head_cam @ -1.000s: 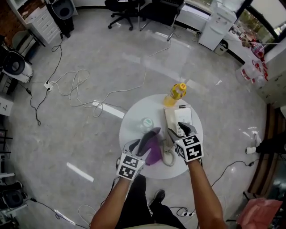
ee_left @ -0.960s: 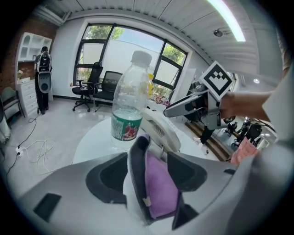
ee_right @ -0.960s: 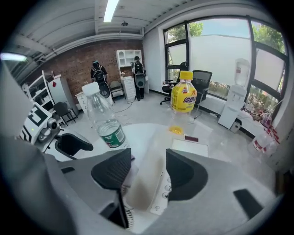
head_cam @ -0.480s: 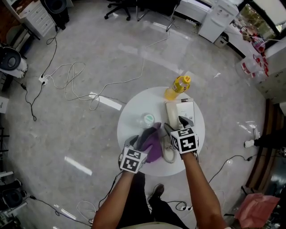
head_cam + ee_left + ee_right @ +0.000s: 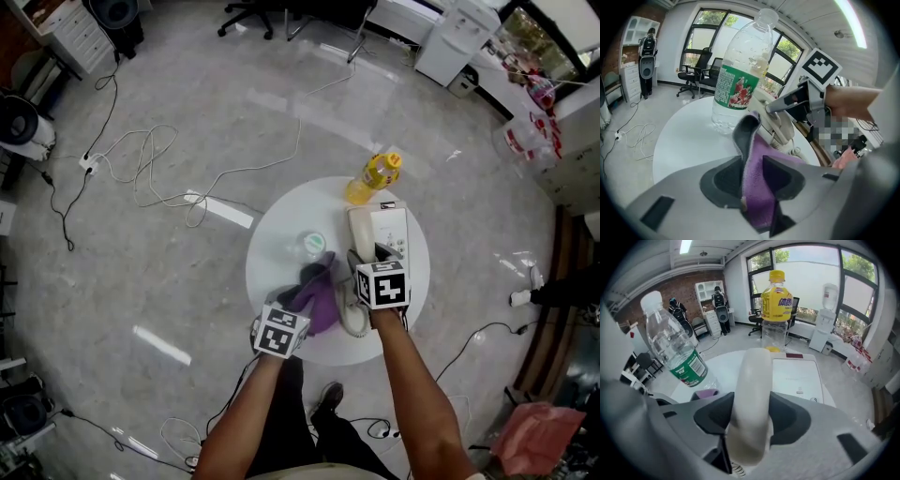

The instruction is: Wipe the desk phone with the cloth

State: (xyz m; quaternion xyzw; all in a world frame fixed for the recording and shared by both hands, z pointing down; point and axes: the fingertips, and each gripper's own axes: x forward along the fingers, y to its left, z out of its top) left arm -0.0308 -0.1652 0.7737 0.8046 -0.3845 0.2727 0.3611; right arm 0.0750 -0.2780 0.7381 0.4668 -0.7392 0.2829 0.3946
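Purple cloth [image 5: 759,154] is pinched in my left hand-held gripper [image 5: 753,174]. Its jaws have just been closing and now clamp on the fold, with the free end standing up ahead of them. My right hand-held gripper [image 5: 751,418] has likewise just been closing and grips the cream handset [image 5: 754,376] across its near end. The desk phone [image 5: 799,378] lies just ahead and to the right of those jaws on the white desk [image 5: 679,136].

I judge this to be the set-up step: both grips are made and no wiping is under way yet. Next I need to lift the handset clear and bring the cloth across from the left onto the phone. I must mind the coiled cord [image 5: 351,324], the clear water bottle [image 5: 740,79] just beyond the cloth, and the yellow bottle [image 5: 776,301] beyond the phone.
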